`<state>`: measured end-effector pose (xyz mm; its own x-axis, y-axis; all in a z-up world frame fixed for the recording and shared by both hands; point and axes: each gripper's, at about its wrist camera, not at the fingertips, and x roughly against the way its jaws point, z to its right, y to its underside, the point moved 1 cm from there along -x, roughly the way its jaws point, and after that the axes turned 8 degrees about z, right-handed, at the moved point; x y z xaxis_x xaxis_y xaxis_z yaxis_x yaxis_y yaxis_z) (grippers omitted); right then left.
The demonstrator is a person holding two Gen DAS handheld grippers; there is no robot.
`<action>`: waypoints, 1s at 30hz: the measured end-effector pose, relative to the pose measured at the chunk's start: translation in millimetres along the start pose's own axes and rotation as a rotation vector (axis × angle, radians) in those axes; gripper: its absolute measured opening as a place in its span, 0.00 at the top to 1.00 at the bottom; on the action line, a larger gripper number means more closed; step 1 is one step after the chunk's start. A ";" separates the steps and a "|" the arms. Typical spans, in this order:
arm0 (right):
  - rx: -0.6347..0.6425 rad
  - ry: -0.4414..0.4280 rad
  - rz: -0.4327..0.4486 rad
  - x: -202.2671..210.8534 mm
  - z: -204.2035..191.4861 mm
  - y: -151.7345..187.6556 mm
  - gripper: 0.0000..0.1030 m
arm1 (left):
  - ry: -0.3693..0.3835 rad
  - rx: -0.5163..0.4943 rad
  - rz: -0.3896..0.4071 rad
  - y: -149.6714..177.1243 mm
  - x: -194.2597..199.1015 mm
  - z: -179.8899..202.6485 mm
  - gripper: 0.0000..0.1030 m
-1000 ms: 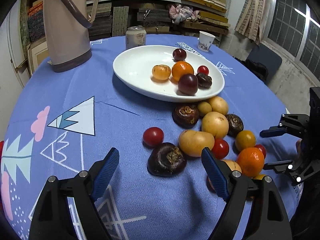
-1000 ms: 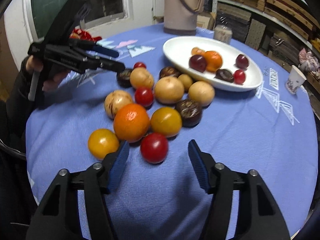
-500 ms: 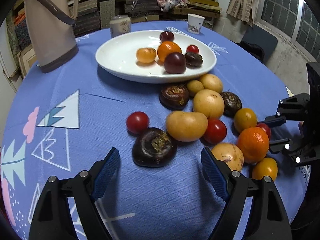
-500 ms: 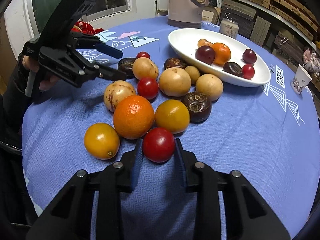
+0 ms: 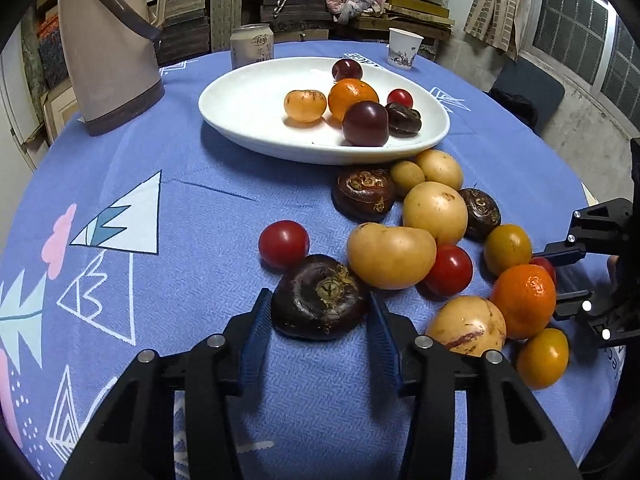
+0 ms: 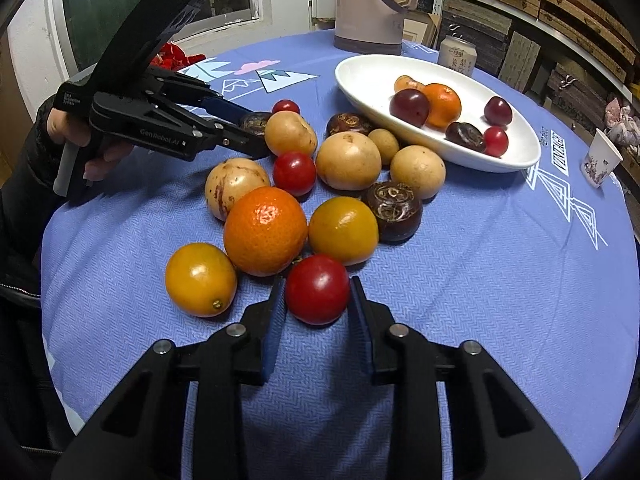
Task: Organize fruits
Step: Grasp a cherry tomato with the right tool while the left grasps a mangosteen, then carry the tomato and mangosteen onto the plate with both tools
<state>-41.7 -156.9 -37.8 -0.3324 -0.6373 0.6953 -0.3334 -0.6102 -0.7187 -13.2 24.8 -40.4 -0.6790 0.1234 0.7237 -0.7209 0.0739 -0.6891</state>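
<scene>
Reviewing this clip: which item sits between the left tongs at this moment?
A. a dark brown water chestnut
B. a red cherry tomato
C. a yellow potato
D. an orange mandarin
A: in the left wrist view the left tongs are closed against both sides of the dark brown water chestnut on the blue tablecloth, while the right tongs clasp a red cherry tomato.

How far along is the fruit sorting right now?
Six fruits already sit in the plate. The left claw grips a dark chestnut; the right claw grips a red tomato. About a dozen more remain on the cloth.
</scene>
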 end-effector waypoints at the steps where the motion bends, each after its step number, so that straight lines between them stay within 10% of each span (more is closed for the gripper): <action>1: -0.001 0.000 0.000 0.6 0.2 0.3 0.71 | 0.001 0.006 0.001 0.0 0.0 -0.4 0.53; 15: -0.126 0.060 0.128 32.3 32.5 -17.5 0.71 | 0.043 0.125 0.112 -17.3 28.4 -13.4 0.54; 30: -0.253 0.223 0.196 0.7 88.8 -123.1 0.71 | -0.057 0.165 0.148 -106.4 5.0 -18.5 0.54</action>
<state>77.4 -124.1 50.3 -0.5860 -0.5951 0.5500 -0.4424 -0.3337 -0.8324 62.7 35.8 35.8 -0.7825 0.0644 0.6193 -0.6225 -0.1047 -0.7756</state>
